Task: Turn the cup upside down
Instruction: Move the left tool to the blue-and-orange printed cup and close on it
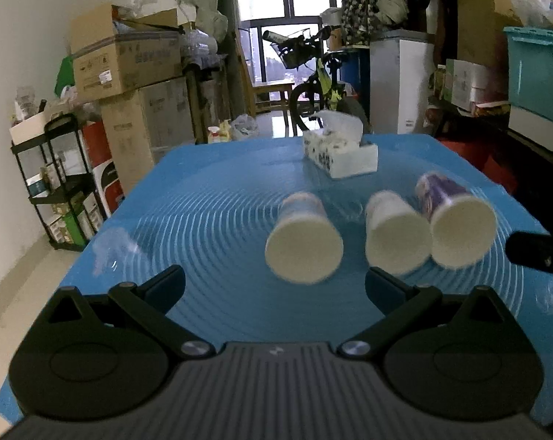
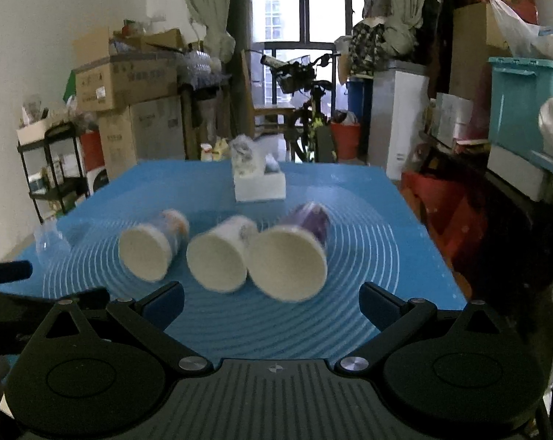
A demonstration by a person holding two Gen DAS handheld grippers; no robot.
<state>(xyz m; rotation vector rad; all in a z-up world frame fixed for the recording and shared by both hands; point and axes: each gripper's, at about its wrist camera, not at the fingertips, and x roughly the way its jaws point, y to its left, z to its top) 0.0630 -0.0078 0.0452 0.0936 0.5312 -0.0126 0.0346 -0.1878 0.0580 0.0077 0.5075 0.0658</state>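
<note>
Three paper cups lie on their sides on the blue mat point(image 1: 218, 220), open mouths toward me. In the left wrist view the left cup point(image 1: 304, 238), the middle cup point(image 1: 395, 234) and the purple-patterned right cup point(image 1: 456, 225) lie just beyond my open, empty left gripper point(image 1: 274, 286). In the right wrist view the same left cup point(image 2: 150, 247), middle cup point(image 2: 219, 256) and purple cup point(image 2: 289, 260) lie just ahead of my open, empty right gripper point(image 2: 273, 302). The right gripper's tip point(image 1: 533, 253) shows at the right edge of the left wrist view.
A white tissue box point(image 1: 340, 154) stands at the far side of the mat; it also shows in the right wrist view point(image 2: 260, 179). A crumpled clear plastic wrapper point(image 2: 51, 242) lies at the mat's left. Cardboard boxes point(image 1: 129, 69), a black shelf point(image 1: 56, 183), a bicycle point(image 1: 313, 69) and a teal bin point(image 1: 537, 69) surround the table.
</note>
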